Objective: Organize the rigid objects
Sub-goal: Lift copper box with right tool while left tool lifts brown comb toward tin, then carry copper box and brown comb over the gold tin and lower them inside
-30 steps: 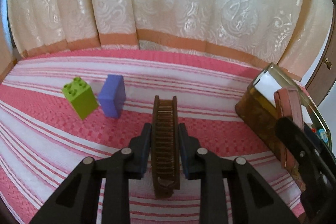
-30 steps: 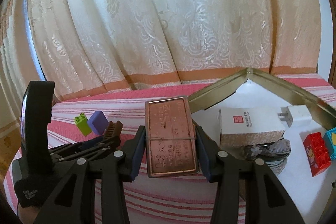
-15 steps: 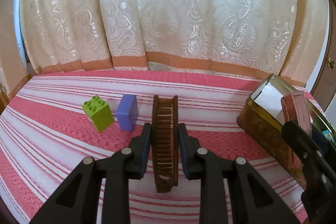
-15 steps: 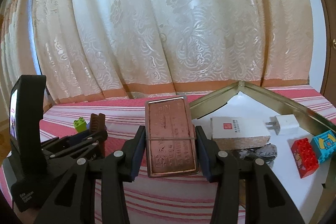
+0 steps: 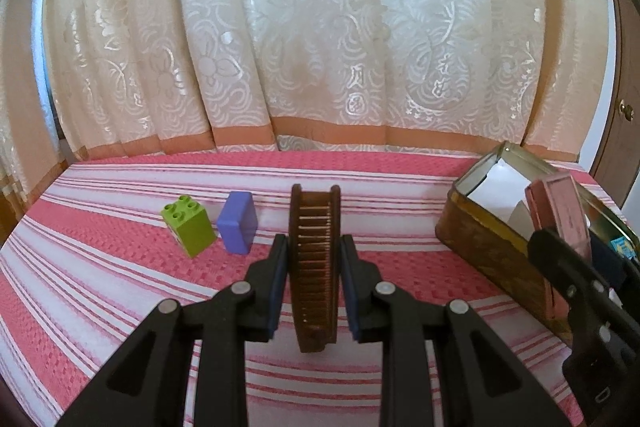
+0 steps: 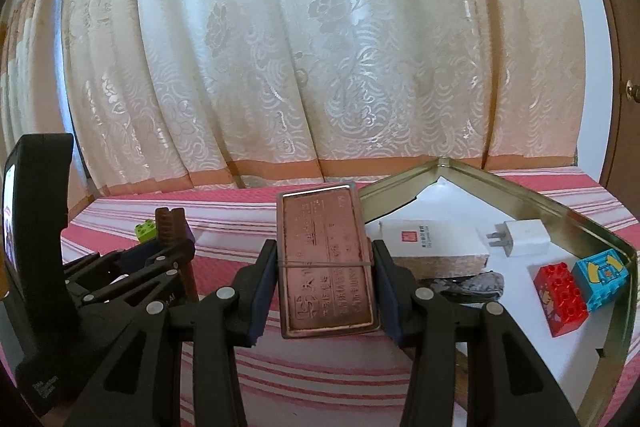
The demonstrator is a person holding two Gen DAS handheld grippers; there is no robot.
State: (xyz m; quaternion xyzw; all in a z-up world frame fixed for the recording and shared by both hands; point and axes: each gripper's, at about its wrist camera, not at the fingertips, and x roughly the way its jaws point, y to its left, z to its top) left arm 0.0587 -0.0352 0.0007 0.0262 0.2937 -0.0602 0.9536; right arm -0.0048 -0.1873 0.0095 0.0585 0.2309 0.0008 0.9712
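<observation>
Striped pink bedspread (image 5: 120, 287) underneath; my left gripper (image 5: 314, 279) pinches a comb (image 5: 315, 259), right gripper (image 6: 326, 291) a copper case (image 6: 326, 263) beside the tin (image 6: 560, 211) — its rim could snag either.

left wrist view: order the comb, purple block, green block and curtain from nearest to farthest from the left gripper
1. Brown comb: clamped in the left gripper, dead centre.
2. Purple block: on the striped cloth, ahead and just left.
3. Green block: beside the purple one, further left; depth is about equal, so this ranks by sideways offset.
4. Curtain: hanging behind the bed, farthest.
</observation>
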